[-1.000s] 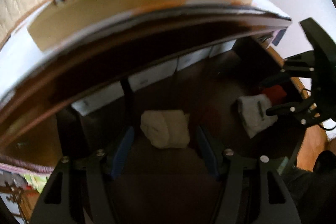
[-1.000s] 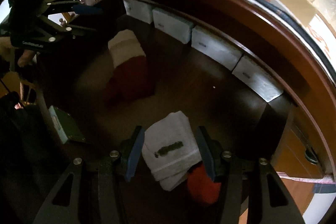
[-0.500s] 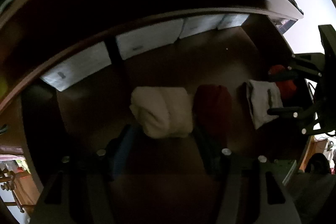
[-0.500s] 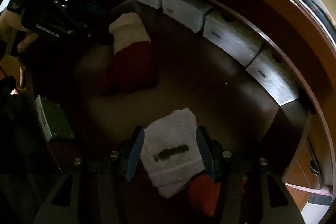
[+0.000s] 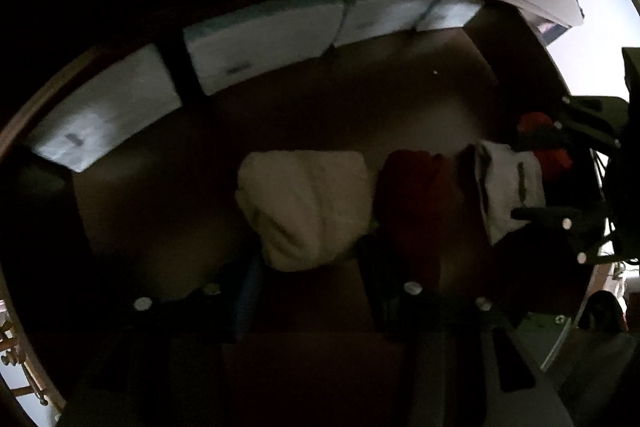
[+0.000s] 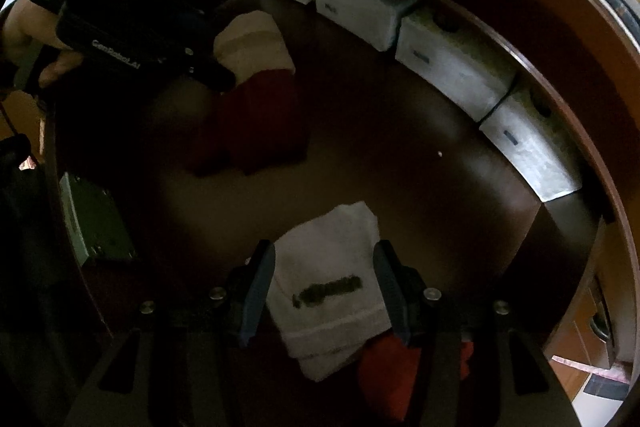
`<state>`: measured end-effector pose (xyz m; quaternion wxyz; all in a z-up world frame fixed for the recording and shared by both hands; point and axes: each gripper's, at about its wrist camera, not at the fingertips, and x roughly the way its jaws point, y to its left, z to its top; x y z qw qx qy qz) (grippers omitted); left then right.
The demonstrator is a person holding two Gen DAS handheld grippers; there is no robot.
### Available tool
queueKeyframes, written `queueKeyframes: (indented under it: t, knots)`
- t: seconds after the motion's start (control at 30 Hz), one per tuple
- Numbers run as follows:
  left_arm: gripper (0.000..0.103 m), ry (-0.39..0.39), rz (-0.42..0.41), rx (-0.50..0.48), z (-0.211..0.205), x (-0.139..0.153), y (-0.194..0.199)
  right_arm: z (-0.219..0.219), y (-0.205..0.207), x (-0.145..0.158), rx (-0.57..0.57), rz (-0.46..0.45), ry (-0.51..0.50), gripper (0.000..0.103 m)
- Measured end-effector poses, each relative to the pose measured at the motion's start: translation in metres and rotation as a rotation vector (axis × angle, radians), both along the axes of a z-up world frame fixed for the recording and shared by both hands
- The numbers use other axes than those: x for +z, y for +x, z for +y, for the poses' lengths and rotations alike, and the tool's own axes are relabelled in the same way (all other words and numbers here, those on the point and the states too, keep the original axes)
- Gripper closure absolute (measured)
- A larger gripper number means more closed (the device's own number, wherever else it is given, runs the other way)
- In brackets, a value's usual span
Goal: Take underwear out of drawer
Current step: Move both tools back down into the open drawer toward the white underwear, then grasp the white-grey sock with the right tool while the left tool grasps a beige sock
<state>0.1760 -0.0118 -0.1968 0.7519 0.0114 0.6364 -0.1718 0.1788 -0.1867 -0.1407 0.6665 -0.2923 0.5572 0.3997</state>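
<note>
In the dark wooden drawer [image 5: 360,107] lies a folded cream underwear [image 5: 304,207]. My left gripper [image 5: 310,259] points down over it, jaws closing, and the pads press on its near end. The same gripper [image 6: 208,67] shows at the upper left of the right wrist view, covering the end of the cream piece [image 6: 252,43]. My right gripper [image 6: 323,251] stands open astride a folded white underwear [image 6: 328,287] with a dark label. A dark red piece [image 5: 416,195] lies between the cream and white ones.
Several white boxes [image 6: 360,7] line the drawer's back wall. A bright red garment [image 6: 384,367] pokes out under the white piece by my right finger. A metal fitting [image 6: 96,227] sits on the drawer's left side. A person's hand [image 6: 24,35] holds the left gripper.
My left gripper dropped from above the cabinet top into the drawer and its fingers narrowed onto the cream underwear. The right gripper sank slightly over the white piece, jaws unchanged.
</note>
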Motion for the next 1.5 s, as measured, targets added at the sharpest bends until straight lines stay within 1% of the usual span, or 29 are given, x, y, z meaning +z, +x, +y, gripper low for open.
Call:
queueKeyframes:
  t: [0.07, 0.13, 0.23, 0.33, 0.47, 0.67, 0.73, 0.83, 0.93, 0.97, 1.07, 1.13, 1.17, 1.3, 1.47, 1.5]
  knots:
    - [0.075, -0.012, 0.016, 0.001, 0.001, -0.002, 0.001, 0.0, 0.0, -0.003, 0.001, 0.006, -0.017, 0.049]
    - [0.079, -0.001, 0.002, -0.013, 0.0, 0.001, -0.001, 0.0, 0.001, -0.007, -0.005, 0.02, -0.033, 0.049]
    - [0.08, 0.032, -0.035, -0.045, 0.001, 0.008, -0.004, -0.004, 0.001, -0.008, -0.018, 0.036, -0.042, 0.049]
    - [0.08, 0.04, -0.05, -0.059, 0.0, 0.013, -0.007, -0.005, 0.002, -0.008, -0.02, 0.052, -0.042, 0.049]
    - [0.08, 0.027, -0.063, -0.05, 0.01, 0.02, -0.013, -0.003, 0.003, -0.011, -0.021, 0.09, -0.045, 0.049]
    - [0.08, -0.03, -0.087, 0.005, 0.028, 0.03, -0.025, -0.002, 0.003, -0.016, -0.035, 0.14, -0.057, 0.049]
    - [0.08, -0.048, -0.097, 0.026, 0.035, 0.033, -0.027, 0.001, -0.001, -0.016, -0.02, 0.128, -0.068, 0.05]
    - [0.08, -0.059, -0.122, 0.043, 0.039, 0.039, -0.031, 0.005, -0.011, -0.013, 0.016, 0.11, -0.064, 0.068]
    - [0.08, -0.051, -0.162, 0.041, 0.041, 0.045, -0.035, 0.006, -0.021, -0.008, 0.02, 0.095, -0.042, 0.077]
    - [0.08, -0.051, -0.178, 0.042, 0.042, 0.048, -0.037, 0.006, -0.023, -0.006, 0.012, 0.09, -0.032, 0.078]
    - [0.08, -0.071, -0.21, 0.046, 0.042, 0.056, -0.038, 0.005, -0.028, -0.001, -0.013, 0.084, -0.004, 0.079]
    - [0.08, -0.065, -0.239, 0.056, 0.043, 0.061, -0.039, 0.004, -0.031, 0.002, -0.038, 0.073, 0.017, 0.079]
    - [0.08, -0.072, -0.244, 0.063, 0.044, 0.06, -0.033, 0.003, -0.033, 0.005, -0.053, 0.07, 0.034, 0.079]
    - [0.08, -0.08, -0.274, 0.082, 0.047, 0.061, -0.035, -0.001, -0.04, 0.015, -0.102, 0.034, 0.084, 0.08]
    - [0.08, -0.059, -0.327, 0.092, 0.037, 0.062, -0.039, -0.007, -0.046, 0.027, -0.161, -0.001, 0.156, 0.08]
    - [0.08, -0.05, -0.338, 0.094, 0.028, 0.057, -0.035, -0.008, -0.04, 0.031, -0.172, -0.007, 0.168, 0.08]
